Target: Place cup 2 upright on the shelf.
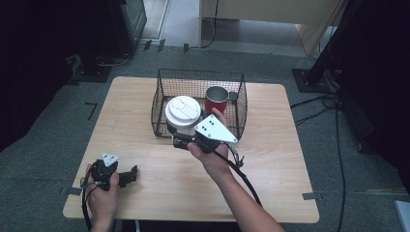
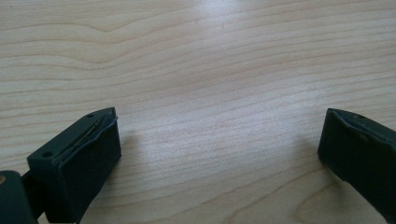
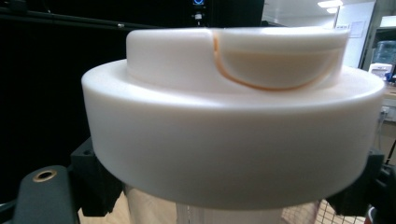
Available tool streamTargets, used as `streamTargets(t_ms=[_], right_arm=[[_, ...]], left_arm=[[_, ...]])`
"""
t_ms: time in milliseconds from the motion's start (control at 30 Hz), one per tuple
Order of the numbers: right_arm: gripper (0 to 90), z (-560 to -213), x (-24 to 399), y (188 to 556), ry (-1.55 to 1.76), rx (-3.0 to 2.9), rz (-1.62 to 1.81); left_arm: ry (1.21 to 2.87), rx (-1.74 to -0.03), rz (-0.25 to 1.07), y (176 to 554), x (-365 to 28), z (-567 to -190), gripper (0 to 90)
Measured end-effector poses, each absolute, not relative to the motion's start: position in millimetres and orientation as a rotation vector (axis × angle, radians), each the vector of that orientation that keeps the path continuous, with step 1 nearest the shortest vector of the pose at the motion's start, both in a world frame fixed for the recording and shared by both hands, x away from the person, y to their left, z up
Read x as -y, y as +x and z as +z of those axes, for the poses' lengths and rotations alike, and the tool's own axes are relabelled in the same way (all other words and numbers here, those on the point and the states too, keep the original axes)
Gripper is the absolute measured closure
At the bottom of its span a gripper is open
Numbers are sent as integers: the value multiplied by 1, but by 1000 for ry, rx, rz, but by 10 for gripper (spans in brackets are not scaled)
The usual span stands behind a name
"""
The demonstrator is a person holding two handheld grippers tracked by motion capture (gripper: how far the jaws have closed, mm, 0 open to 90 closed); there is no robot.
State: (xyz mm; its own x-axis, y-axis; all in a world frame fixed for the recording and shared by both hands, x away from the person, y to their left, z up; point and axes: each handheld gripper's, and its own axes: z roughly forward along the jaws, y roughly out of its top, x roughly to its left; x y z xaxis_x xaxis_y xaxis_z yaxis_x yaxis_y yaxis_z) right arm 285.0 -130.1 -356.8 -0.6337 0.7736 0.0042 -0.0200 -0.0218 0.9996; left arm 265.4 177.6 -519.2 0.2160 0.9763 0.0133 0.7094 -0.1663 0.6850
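A cup with a wide white lid (image 1: 183,110) hangs over the front edge of the black wire basket (image 1: 200,72). My right gripper (image 1: 180,134) is shut on the cup's body just under the lid. In the right gripper view the lid (image 3: 233,126) is very close, with one black finger (image 3: 95,182) pressed against each side of the cup below it. A red cup (image 1: 216,99) with a metal rim stands upright inside the basket at the back right. My left gripper (image 1: 130,175) rests on the table near the front left corner, and its jaws (image 2: 219,140) stand wide open over bare wood.
The light wooden table (image 1: 145,96) has free room left of the basket and along its front. The right gripper's cable (image 1: 241,174) trails across the table toward the front edge. Dark equipment and stands surround the table on the grey floor.
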Motion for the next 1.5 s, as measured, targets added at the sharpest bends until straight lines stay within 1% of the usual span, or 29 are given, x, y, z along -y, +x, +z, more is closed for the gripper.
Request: streamTargets(t_ms=[267,733,1200,1500], right_arm=[[159,-347,126,301,797,-1648,1700],[159,-341,117,336,831,-1634,1657],[159,-352,108,382,911,-1620,1613],[159,-367,102,407,954,-1638,1579]], left_arm=[[1944,-1554,628,265,-178,-519,0],[1944,-1553,628,265,-178,-519,0],[1945,-1550,631,265,-177,-519,0],[1952,-1546,627,265,-178,-519,0]])
